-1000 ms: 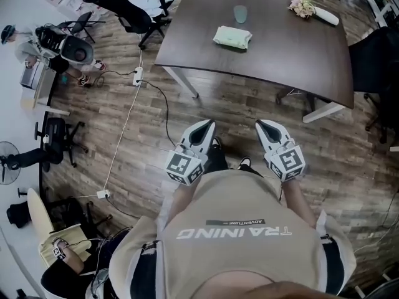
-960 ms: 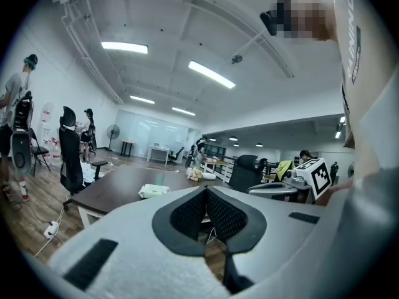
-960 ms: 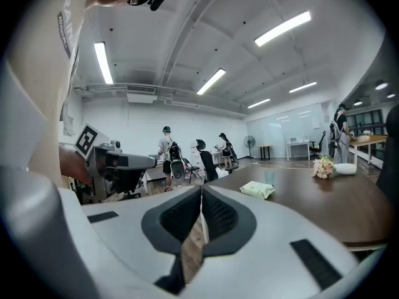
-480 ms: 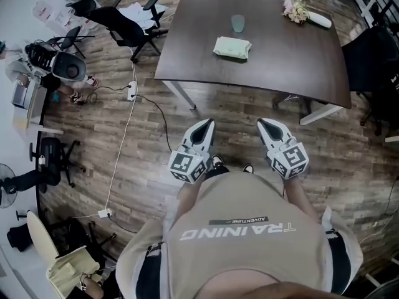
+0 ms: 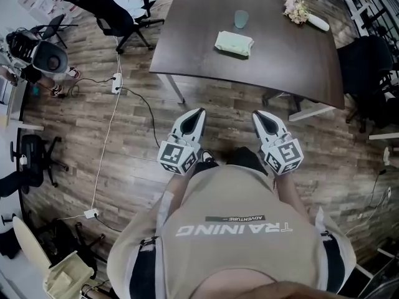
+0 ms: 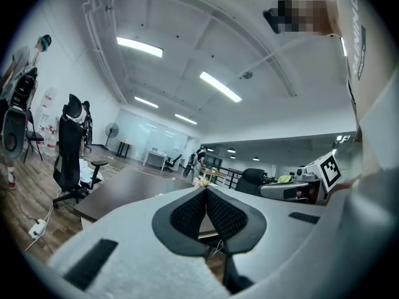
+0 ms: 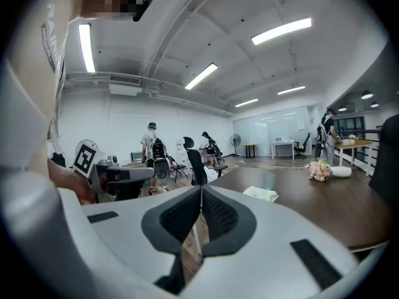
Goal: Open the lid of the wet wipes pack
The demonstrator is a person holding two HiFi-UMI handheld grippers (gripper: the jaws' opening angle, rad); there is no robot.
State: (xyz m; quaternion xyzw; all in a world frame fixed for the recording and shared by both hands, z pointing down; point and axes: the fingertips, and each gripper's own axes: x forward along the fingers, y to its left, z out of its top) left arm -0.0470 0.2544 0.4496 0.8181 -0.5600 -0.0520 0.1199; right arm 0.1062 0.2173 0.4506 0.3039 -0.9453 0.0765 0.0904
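A pale green wet wipes pack lies flat on the dark brown table, seen small and far in the right gripper view. Both grippers are held close to my chest, well short of the table. My left gripper is shut with its jaw tips touching and nothing between them. My right gripper is likewise shut and empty.
On the table stand a translucent cup and a bunch of flowers beside a white roll. Office chairs stand left of the table, another dark chair at its right. A cable and power strip run over the wooden floor.
I have stepped nearer to the table; it and the wipes pack sit slightly closer and more central. Both grippers stay shut at my chest.
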